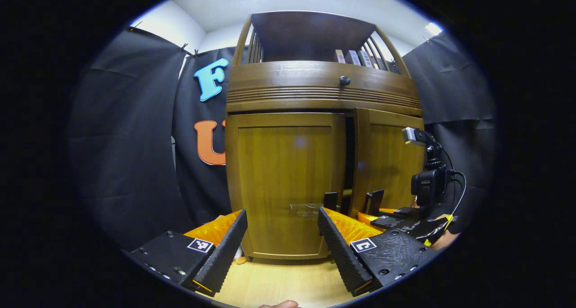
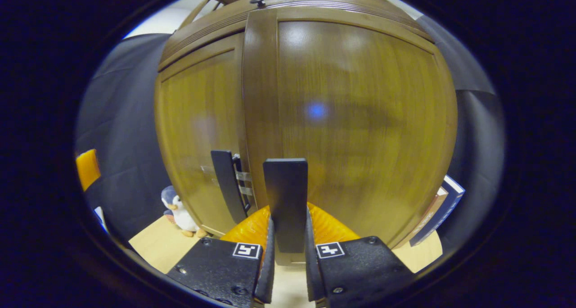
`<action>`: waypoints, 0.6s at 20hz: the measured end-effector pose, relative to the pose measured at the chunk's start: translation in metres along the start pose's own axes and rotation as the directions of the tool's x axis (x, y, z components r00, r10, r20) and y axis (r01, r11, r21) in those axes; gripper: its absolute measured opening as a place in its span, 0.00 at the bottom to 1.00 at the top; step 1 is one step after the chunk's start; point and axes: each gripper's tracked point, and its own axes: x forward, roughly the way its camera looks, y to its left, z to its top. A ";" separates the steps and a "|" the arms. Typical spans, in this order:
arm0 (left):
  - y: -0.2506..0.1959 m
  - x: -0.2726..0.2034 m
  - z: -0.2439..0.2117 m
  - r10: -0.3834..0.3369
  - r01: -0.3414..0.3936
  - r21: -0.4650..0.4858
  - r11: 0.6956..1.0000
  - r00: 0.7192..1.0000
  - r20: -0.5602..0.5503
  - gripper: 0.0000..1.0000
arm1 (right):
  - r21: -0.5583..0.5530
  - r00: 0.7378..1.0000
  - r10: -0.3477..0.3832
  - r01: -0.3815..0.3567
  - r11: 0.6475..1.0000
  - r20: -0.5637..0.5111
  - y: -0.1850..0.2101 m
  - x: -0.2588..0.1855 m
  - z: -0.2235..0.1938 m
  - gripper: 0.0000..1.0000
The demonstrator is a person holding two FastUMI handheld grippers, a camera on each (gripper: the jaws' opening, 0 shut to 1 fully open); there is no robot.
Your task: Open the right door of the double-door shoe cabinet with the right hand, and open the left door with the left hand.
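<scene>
The shoe cabinet [image 1: 315,96] stood on a pale wooden counter [image 1: 279,285] against the booth's black cloth wall, straight ahead of the left hand-held gripper [image 1: 282,236]. In the left gripper view its left door [image 1: 283,182] lay flat and closed, while the right door [image 1: 387,159] stood swung out a little, a dark gap showing between the two. Each door carried a dark upright handle at its inner edge: the left handle [image 1: 330,201] just beside the gap, the right handle [image 1: 375,202] on the edge of the ajar door. Above the doors ran a ribbed wooden band with a small dark knob [image 1: 344,80], and a few books [image 1: 353,57] stood on the open shelf at the top.

The left hand-held gripper hung open, its fingers spread wide and apart from the cabinet, clasping nothing. The right hand-held gripper [image 2: 288,229] was closed on the right handle [image 2: 285,200], both fingers pressing its sides near the lower end. In the left gripper view that same gripper [image 1: 405,218] sat low at the right door with its camera mount above it.

In the right gripper view the right door [image 2: 360,119] loomed close, the left handle [image 2: 227,182] stood just to its left, a toy penguin [image 2: 177,211] sat on the counter at the cabinet's left corner, and a book [image 2: 438,209] leaned at its right side.
</scene>
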 end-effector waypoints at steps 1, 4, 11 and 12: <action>-0.005 0.000 0.001 -0.008 0.008 0.004 1.000 1.000 0.002 0.95 | 0.002 1.000 0.008 -0.008 1.000 -0.002 0.000 -0.003 -0.002 0.32; -0.017 0.000 0.004 -0.028 0.028 0.009 1.000 1.000 0.006 0.95 | 0.010 1.000 0.027 -0.027 1.000 -0.001 -0.003 -0.026 -0.008 0.32; -0.039 -0.001 0.000 -0.061 0.061 -0.001 0.998 0.998 -0.015 0.94 | 0.023 0.998 0.061 -0.061 0.998 -0.006 -0.017 -0.073 -0.024 0.32; -0.043 0.000 -0.001 -0.065 0.065 -0.003 0.998 0.998 -0.019 0.94 | 0.032 0.998 0.056 -0.056 0.998 -0.011 -0.020 -0.080 -0.025 0.32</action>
